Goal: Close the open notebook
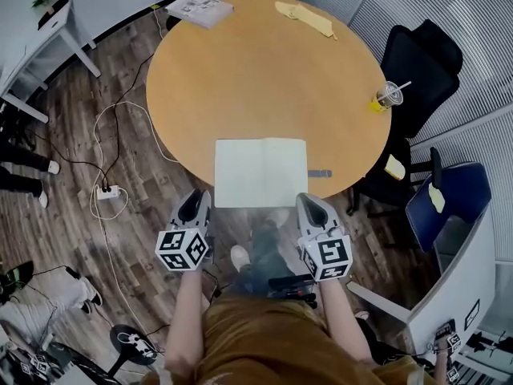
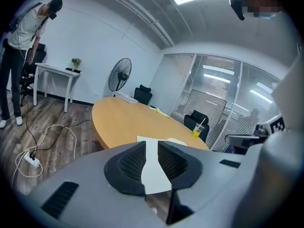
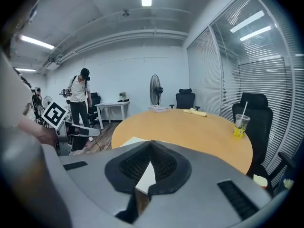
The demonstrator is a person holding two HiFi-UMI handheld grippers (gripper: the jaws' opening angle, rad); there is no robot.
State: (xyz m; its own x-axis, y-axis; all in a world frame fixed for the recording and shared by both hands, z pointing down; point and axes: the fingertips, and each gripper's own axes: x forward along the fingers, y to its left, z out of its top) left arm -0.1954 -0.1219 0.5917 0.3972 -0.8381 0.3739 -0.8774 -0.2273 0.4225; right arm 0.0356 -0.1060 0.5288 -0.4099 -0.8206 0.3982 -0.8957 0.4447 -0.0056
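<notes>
Wooden desk: round, light brown top, standing on a dark plank floor.
Notebook: open, lying flat with blank pale pages up, at the desk's near edge, well apart from the other desk items except one.
Left gripper: just beside the notebook's near left corner; jaws a narrow slit apart, nothing between them, a pale page showing through the gap.
Right gripper: just beside the notebook's near right corner; jaws meeting at the tips, empty.
Small dark object: on the desk just beside the notebook's right edge; kind unclear.
Plastic cup: yellow drink and straw, at the desk's right rim.
Yellow cloth: far side of the desk.
Stack of papers: far left rim.
Office chair: black, behind the cup.
Power strip: white, on the floor to the left, among cables.
</notes>
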